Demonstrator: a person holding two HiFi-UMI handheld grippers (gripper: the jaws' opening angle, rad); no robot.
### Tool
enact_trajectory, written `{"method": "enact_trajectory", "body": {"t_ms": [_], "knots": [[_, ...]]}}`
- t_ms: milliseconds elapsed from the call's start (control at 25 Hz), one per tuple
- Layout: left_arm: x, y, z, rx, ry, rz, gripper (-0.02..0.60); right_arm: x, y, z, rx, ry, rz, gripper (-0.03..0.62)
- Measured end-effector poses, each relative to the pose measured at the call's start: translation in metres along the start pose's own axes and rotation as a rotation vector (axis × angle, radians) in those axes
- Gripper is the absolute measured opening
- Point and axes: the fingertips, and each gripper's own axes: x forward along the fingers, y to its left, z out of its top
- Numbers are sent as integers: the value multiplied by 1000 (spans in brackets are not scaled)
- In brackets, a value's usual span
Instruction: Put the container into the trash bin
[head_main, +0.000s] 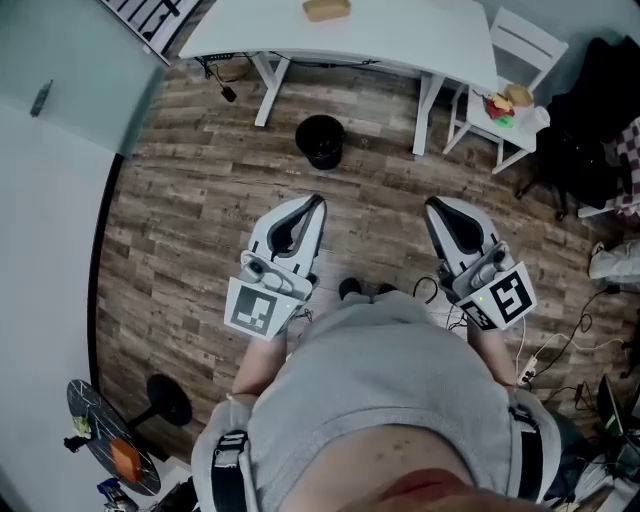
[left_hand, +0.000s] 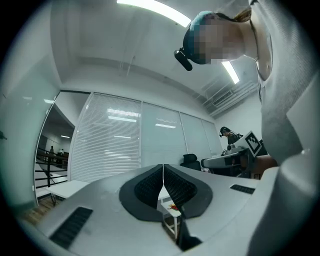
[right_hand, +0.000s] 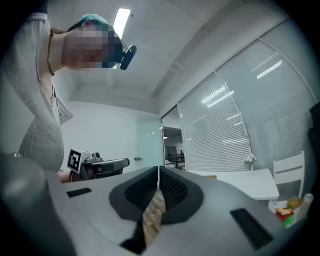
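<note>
Container, small tan block (head_main: 326, 9), toward white table's (head_main: 400, 40) far edge, ahead; left gripper (head_main: 317, 201) nearer than right gripper (head_main: 431, 204); both jaws together, empty.

Black trash bin (head_main: 320, 141), white table (head_main: 400, 40), seemingly tan container (head_main: 326, 9)

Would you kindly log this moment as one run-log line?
left gripper: shut, empty | right gripper: shut, empty | container: on table | trash bin: on floor

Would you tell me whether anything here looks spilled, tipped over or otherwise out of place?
Nothing stands out: the trash bin stands upright on the floor, the container lies on the white table, nothing is spilled. Loose cables trail over the floor at right.
</note>
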Motion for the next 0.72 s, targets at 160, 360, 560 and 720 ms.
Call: {"method": "enact_trajectory", "body": {"t_ms": [160,360,560,720], "knots": [[-6,4,-1,-4,2,-5,11,3,7,-5,3,7,-6,71],[-16,12,-6,-21,0,-18,11,3,3,-2,27,-46,-95,71],[-25,15,-13,-41,-2,-37,11,-4,4,-7,19,-40,-146,71],[-26,18,-17,-42,4,-54,11,-4,-1,-8,25,-36,-164,71]]}}
